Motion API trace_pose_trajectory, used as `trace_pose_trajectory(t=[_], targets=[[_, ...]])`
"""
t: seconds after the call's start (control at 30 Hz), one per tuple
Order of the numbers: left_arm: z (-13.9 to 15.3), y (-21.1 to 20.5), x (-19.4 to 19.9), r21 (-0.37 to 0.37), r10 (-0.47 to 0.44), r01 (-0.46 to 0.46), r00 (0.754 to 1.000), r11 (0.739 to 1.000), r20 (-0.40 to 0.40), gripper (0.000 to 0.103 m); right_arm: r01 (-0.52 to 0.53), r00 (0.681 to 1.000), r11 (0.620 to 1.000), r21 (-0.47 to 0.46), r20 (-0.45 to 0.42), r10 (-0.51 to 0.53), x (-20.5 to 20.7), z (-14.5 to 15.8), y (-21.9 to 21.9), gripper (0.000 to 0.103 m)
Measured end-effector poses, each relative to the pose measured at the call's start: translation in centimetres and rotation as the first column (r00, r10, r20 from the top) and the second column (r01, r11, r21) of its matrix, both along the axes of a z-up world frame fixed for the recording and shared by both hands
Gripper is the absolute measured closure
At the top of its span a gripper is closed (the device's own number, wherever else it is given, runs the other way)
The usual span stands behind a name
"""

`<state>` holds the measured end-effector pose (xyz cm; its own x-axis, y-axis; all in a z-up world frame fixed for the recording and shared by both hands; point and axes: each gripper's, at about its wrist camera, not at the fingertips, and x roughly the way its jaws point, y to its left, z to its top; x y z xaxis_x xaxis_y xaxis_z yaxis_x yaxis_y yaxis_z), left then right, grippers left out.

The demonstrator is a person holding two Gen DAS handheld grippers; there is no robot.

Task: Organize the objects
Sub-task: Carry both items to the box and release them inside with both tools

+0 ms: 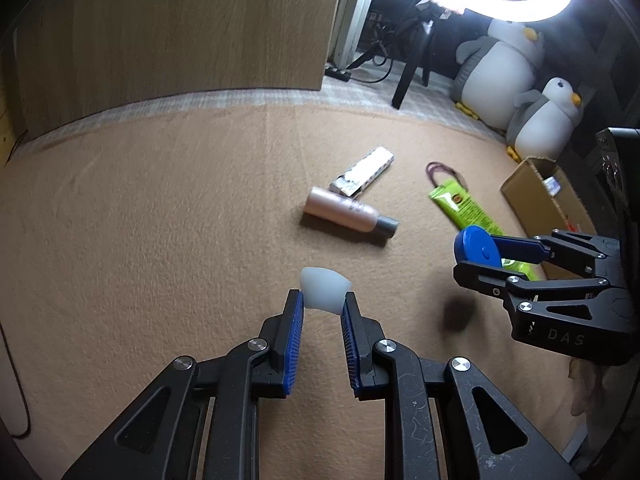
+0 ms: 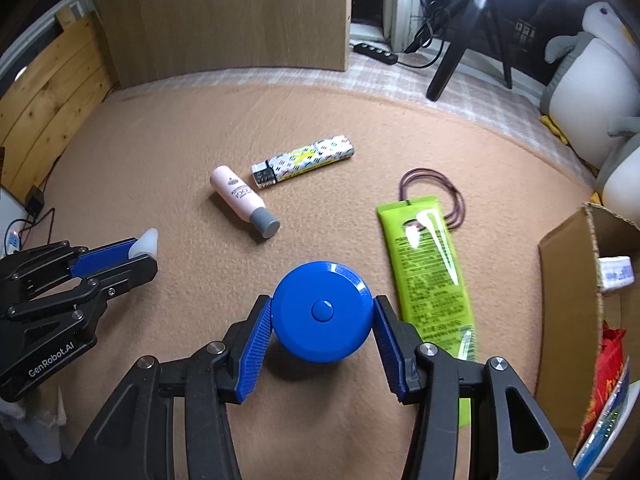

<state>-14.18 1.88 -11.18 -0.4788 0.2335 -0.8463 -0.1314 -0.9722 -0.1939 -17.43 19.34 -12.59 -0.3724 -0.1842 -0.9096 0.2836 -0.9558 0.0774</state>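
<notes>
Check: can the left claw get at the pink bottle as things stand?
Probably not yet. The blanket between the left claw and the pink bottle lies bare, so the path is free, but the claw is already shut on a small white cap.

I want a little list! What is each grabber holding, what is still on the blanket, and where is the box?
left hand-held gripper: shut on a small white cap
right hand-held gripper: shut on a round blue case
still on the blanket: pink bottle, patterned lighter, green packet, loop of dark cord
cardboard box: open, at the blanket's right edge, with things already inside
</notes>
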Motion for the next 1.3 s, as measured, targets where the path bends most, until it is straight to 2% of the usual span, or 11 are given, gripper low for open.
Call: trace_pose_trajectory(t=[0.2, 0.33, 0.67, 1.03, 1.3], targets=[[2.3, 1.9, -0.3, 0.012, -0.036, 0.037, 0.999, 0.999, -0.040, 0.082, 0.029, 0.999, 0.999, -0.031, -0.028, -0.029, 0.7, 1.9, 2.4, 0.057], [3.8, 4.2, -0.7, 0.019, -0.071, 0.073, 0.995, 0.997, -0.069, 0.082, 0.071, 0.996, 0.997, -0.043, -0.051, -0.073, 1.6, 3.3, 5.5, 0.057], [6.5, 14.2, -2.1, 0.022, -0.222, 0.226, 0.968, 0.974, -0.120, 0.082, 0.210, 0.972, 0.977, -0.045, -0.097, -0.214, 4.0, 6.2, 15.2, 0.057], [6.1, 25.8, -2.8, 0.023, -0.347, 0.352, 0.931, 0.936, -0.114, 0.082, 0.349, 0.930, 0.937, -0.031, -0.114, -0.350, 5.3, 6.7, 24.5, 0.057], [5.1, 31.4, -3.3, 0.001, -0.390, 0.392, 0.915, 0.920, -0.102, 0.082, 0.381, 0.917, 0.924, -0.036, -0.114, -0.383, 4.7, 6.4, 27.9, 0.057]])
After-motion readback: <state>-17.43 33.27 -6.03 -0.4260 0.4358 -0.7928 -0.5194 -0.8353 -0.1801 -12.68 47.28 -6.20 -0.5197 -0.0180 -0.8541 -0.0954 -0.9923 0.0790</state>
